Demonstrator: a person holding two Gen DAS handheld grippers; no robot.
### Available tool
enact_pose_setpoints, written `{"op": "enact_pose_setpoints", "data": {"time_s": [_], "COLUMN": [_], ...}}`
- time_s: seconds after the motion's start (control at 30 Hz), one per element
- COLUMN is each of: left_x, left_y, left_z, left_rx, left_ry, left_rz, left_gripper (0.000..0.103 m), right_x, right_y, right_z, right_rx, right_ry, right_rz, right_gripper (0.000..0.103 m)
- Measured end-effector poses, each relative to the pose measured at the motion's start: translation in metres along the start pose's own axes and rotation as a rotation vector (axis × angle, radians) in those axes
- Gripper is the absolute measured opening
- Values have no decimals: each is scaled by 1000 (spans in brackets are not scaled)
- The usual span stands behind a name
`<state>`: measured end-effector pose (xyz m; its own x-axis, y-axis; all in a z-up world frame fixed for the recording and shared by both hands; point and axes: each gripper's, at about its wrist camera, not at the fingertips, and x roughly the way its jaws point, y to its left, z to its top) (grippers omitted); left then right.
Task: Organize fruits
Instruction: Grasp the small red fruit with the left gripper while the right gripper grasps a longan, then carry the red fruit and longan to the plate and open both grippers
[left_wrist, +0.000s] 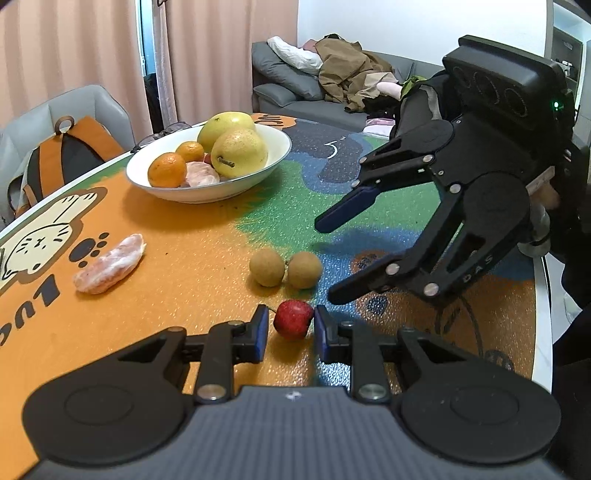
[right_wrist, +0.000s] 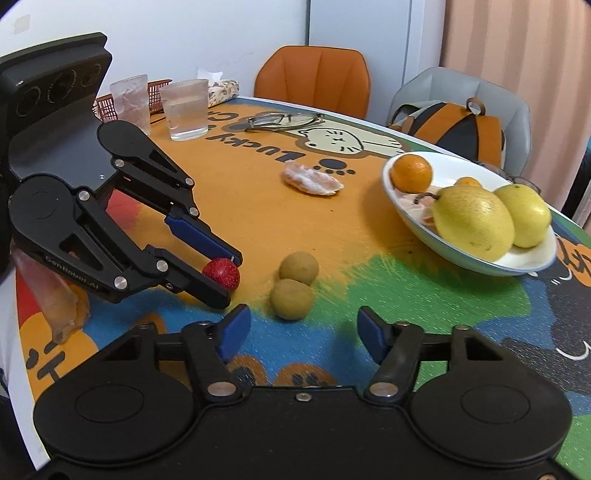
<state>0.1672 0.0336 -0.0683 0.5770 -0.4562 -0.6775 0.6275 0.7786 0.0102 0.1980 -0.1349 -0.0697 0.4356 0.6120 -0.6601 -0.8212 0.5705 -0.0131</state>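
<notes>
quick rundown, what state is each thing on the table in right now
left tool: shut on the small red fruit, which sits on the table
right tool: open, nothing between its fingers, just behind the two brown fruits
two brown fruits: loose on the table, touching each other
peeled citrus piece: lying on the table, outside the bowl
bowl: upright, holding oranges and two yellow fruits
two glasses: upright

Two clear tumblers at 11 o'clock on the cartoon-cat table mat, red basket behind; spectacles at 12; orange chair beyond; orange-black backpack on grey chair at 1 o'clock; grey sofa.
</notes>
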Motion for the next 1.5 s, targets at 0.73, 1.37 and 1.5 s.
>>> {"op": "enact_pose_setpoints", "data": {"time_s": [0.73,1.37,1.5], "left_x": [-2,16,23], "left_y": [9,14,22], "left_z": [13,72,85], "left_rx": [-34,-33,-57], "left_ry": [-35,-84,-99], "left_rz": [17,35,51], "left_gripper": [25,25,25], "right_x": [-9,-31,-31], "right_y": [-11,-73,-88], "right_z": [8,24,28], "right_rx": [14,97,132], "right_ry": [28,5,4], "right_rz": [-37,-173,-191], "right_gripper": [26,26,26]}}
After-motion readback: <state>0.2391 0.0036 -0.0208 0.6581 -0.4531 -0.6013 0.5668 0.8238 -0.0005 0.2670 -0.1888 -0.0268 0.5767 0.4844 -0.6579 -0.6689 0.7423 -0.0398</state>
